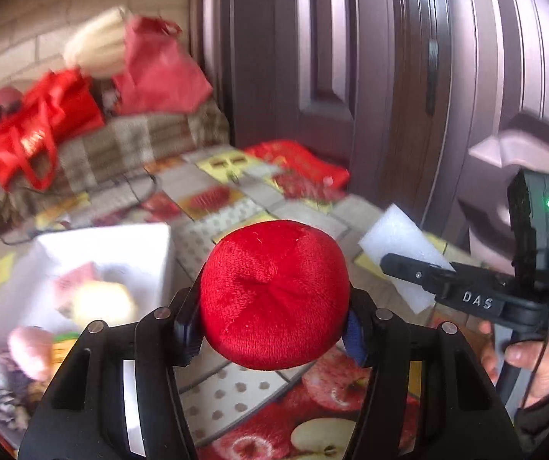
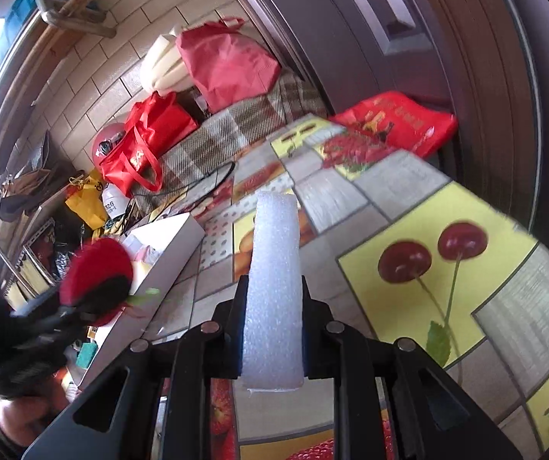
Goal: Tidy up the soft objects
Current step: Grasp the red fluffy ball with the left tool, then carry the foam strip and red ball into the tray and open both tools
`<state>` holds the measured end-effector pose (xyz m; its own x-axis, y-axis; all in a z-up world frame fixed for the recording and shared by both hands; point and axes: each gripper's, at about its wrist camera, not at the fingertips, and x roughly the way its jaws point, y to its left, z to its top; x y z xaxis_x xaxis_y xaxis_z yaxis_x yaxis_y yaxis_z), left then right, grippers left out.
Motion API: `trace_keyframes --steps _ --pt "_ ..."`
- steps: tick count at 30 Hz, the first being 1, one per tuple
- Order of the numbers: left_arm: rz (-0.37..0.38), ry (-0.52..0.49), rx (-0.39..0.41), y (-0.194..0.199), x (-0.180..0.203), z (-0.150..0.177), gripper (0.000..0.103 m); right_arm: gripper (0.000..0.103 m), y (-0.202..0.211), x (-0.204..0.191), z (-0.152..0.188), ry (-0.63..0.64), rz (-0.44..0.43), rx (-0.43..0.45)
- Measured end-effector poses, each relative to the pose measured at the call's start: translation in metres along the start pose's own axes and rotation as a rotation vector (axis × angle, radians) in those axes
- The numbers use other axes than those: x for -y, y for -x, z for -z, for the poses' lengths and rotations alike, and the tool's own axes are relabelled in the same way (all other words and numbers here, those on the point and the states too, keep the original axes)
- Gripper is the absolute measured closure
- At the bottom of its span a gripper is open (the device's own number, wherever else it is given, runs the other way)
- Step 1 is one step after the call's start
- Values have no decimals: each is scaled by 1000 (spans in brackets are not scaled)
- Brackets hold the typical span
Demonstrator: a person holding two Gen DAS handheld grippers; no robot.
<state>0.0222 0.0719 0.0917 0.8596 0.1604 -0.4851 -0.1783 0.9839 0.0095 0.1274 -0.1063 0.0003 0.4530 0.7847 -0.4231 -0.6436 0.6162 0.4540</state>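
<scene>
Left gripper (image 1: 274, 329) pinched the red plush ball (image 1: 274, 291), right gripper (image 2: 272, 329) clamped the white foam strip (image 2: 274, 268); best carried level over the white box (image 1: 121, 245) before releasing.

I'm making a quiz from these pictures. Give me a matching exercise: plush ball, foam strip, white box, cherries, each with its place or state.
1. plush ball
2. foam strip
3. white box
4. cherries

A. printed on the tablecloth
B. clamped in the right gripper
C. on the table, toys inside
D. clamped in the left gripper

Pairs: 1-D, 2-B, 3-C, 4-A
</scene>
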Motion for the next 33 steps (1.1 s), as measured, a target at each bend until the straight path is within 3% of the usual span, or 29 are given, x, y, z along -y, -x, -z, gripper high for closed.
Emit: trace_keyframes --steps 5,11,33 --pt "-46 51 77 29 -19 -9 45 84 22 -18 -8 35 -7 82" --pt "-78 106 111 41 -42 -4 45 84 41 -44 -13 71 -26 140" --pt "-186 238 223 93 -108 -7 45 84 50 -125 -33 238 -69 194"
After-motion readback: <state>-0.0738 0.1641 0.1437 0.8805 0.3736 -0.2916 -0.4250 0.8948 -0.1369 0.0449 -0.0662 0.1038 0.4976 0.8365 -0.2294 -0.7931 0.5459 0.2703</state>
